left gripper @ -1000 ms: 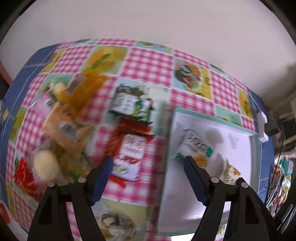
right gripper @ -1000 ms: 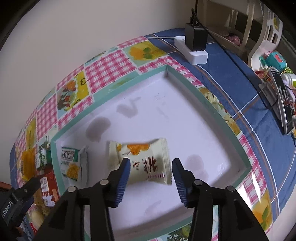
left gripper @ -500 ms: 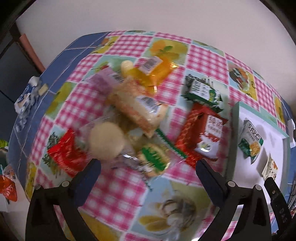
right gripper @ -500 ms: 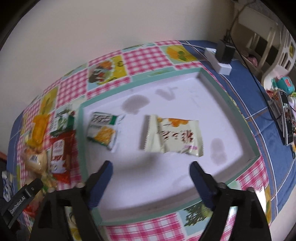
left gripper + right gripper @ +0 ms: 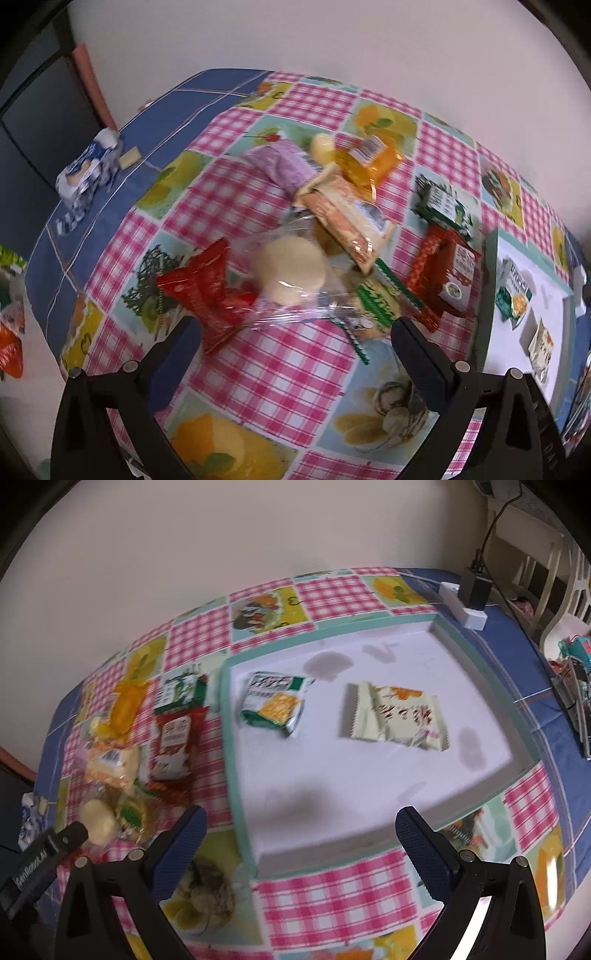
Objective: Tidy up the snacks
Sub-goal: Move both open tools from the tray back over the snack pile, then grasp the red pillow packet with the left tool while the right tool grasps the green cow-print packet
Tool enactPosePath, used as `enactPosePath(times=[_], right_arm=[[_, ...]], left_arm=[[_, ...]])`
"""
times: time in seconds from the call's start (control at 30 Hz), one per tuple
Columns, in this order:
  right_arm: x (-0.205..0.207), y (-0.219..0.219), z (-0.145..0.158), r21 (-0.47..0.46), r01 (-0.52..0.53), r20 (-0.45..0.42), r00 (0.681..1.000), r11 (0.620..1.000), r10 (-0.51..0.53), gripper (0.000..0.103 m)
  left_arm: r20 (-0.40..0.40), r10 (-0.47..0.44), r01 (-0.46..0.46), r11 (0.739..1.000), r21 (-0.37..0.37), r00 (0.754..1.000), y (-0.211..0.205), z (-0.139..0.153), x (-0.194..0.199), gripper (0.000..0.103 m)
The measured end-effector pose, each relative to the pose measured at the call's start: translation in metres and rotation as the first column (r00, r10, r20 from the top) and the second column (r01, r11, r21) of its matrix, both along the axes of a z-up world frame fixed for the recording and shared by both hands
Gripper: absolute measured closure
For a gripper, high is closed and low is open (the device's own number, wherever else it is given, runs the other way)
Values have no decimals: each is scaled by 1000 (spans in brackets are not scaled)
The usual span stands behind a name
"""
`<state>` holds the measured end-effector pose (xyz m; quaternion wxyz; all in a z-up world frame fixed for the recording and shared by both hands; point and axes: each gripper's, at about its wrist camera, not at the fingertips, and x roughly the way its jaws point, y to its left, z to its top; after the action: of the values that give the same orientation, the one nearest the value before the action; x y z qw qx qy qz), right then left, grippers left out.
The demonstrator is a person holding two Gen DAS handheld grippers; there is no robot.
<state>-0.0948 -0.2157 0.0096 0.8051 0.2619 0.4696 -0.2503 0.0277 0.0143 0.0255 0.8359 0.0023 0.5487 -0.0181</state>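
Note:
A white tray with a teal rim (image 5: 236, 746) holds a green-and-white snack packet (image 5: 273, 703) and a cream packet (image 5: 395, 716). The tray (image 5: 554, 306) also shows at the right of the left wrist view. A pile of snacks lies left of it: a clear bag with a pale round bun (image 5: 291, 269), a red packet (image 5: 207, 291), an orange-and-white packet (image 5: 347, 218), a red box-like packet (image 5: 448, 273), a green packet (image 5: 443, 206). My left gripper (image 5: 295, 339) is open and empty just in front of the pile. My right gripper (image 5: 301, 830) is open and empty over the tray's near edge.
A white power strip with a black plug (image 5: 467, 598) lies behind the tray. A blue-and-white wrapper (image 5: 88, 173) lies at the table's left edge. Clutter (image 5: 576, 686) sits at the far right. The wall runs along the table's back.
My right gripper let go of the cream packet, opened wide and drew back from the tray. My left gripper swung left from the tray edge to face the snack pile.

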Motion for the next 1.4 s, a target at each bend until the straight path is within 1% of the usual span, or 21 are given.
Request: enactPosePath(times=[0.07, 0.2, 0.27, 0.43, 0.5, 0.57, 0.77, 0.87, 0.93, 1.03, 1.13, 1.23, 1.4], right_arm=[[3, 8, 0, -3, -27, -7, 1000, 1000, 27, 0], [11, 19, 0, -6, -80, -15, 997, 997, 80, 0], [15, 25, -1, -3, -104, -14, 994, 995, 104, 0], [29, 40, -4, 26, -153, 0, 988, 988, 153, 0], [36, 46, -5, 44, -173, 14, 985, 984, 172, 0], [44, 56, -4, 42, -200, 21, 980, 979, 199, 0], [65, 85, -10, 43, -284, 25, 959, 958, 283, 0], [75, 94, -18, 51, -310, 6, 951, 949, 310, 0], [78, 98, -25, 57, -320, -10, 947, 946, 321, 0], [83, 100, -34, 78, -326, -26, 944, 942, 328, 0], [85, 100, -41, 99, -324, -26, 944, 941, 328, 0], [87, 99, -44, 105, -315, -23, 948, 943, 319, 0], [95, 97, -47, 117, -313, 1, 949, 943, 315, 0]], left_arm=[[4, 9, -9, 1000, -17, 1000, 9, 2, 0, 1], [9, 38, -38, 999, -19, 999, 27, 4, 1, 1], [4, 58, -58, 998, -39, 998, 38, 5, 3, 1], [-3, 142, -142, 987, -80, 990, 67, 7, 10, 1], [-6, 179, -179, 980, -92, 984, 81, 8, 13, 1], [-12, 212, -212, 972, -101, 977, 92, 7, 16, 1], [-68, 299, -306, 942, -141, 952, 120, -5, 22, 1], [-89, 315, -325, 937, -132, 945, 125, -12, 26, 1], [-124, 316, -331, 936, -119, 940, 124, -21, 30, 1], [-178, 302, -326, 937, -128, 937, 121, -34, 36, 1], [-223, 295, -327, 937, -124, 929, 117, -47, 41, 1], [-258, 302, -343, 930, -131, 918, 115, -58, 44, 1], [-277, 295, -342, 930, -138, 914, 110, -68, 50, 1]])
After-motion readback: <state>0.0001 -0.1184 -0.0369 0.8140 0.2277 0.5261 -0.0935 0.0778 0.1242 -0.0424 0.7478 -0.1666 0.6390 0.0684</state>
